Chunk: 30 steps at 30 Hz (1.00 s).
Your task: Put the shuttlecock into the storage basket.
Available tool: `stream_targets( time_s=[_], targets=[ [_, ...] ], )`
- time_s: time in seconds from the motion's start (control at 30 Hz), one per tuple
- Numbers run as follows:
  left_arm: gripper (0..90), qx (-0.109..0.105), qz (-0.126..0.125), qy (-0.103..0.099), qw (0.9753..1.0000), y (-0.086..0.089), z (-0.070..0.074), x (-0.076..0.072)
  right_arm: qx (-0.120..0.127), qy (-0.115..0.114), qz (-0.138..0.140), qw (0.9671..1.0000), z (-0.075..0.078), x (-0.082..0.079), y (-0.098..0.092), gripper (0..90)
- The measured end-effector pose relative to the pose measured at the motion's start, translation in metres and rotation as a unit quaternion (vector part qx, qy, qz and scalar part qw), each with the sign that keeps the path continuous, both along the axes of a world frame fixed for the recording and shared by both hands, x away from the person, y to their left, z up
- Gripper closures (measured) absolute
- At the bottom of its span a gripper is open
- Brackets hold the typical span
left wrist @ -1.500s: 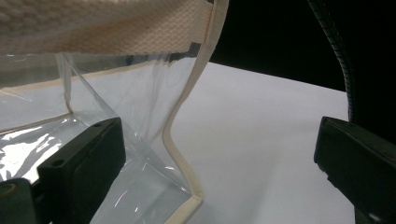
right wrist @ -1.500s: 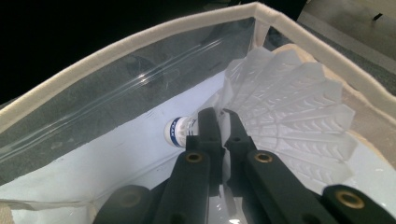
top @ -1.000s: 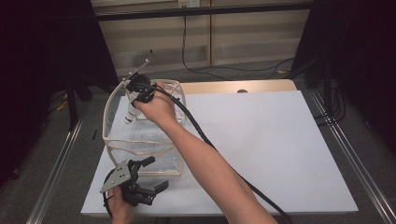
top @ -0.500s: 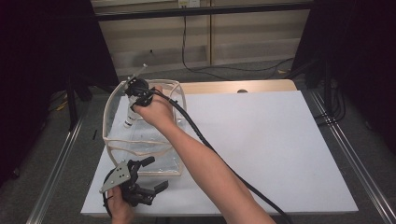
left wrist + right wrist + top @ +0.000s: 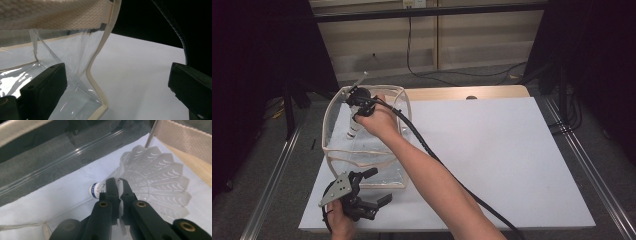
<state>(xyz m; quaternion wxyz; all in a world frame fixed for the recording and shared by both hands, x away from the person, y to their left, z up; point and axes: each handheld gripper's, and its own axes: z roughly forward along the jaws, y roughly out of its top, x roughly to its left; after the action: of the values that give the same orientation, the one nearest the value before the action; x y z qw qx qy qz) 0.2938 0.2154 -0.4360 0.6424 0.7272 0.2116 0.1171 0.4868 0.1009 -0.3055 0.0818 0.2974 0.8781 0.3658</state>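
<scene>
A white shuttlecock with a blue band on its cork is clamped by its skirt near the cork in my right gripper, which is shut on it. This happens inside a clear plastic bag with beige trim, at the table's left. From above, the right gripper reaches into the bag's far end, and the shuttlecock hangs below it. My left gripper stands open at the bag's near corner. Its jaws straddle the bag's beige corner seam without touching it, and the left gripper holds nothing.
The white table sheet stretches to the right of the bag. A thick black cable trails along the right forearm. A wooden strip edges the far side, with metal rails along the table's sides.
The right hand with the shuttlecock has shifted slightly left inside the bag. The left gripper has stayed put.
</scene>
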Motion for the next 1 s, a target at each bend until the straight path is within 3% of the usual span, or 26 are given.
stream_targets(
  time_s=[1.0],
  targets=[
    [2.3,0.001,0.000,0.000,1.0000,0.0002,-0.0002,0.0002,-0.022,0.012,0.019,0.9995,-0.0093,0.0011,0.0024,88.7]
  ],
)
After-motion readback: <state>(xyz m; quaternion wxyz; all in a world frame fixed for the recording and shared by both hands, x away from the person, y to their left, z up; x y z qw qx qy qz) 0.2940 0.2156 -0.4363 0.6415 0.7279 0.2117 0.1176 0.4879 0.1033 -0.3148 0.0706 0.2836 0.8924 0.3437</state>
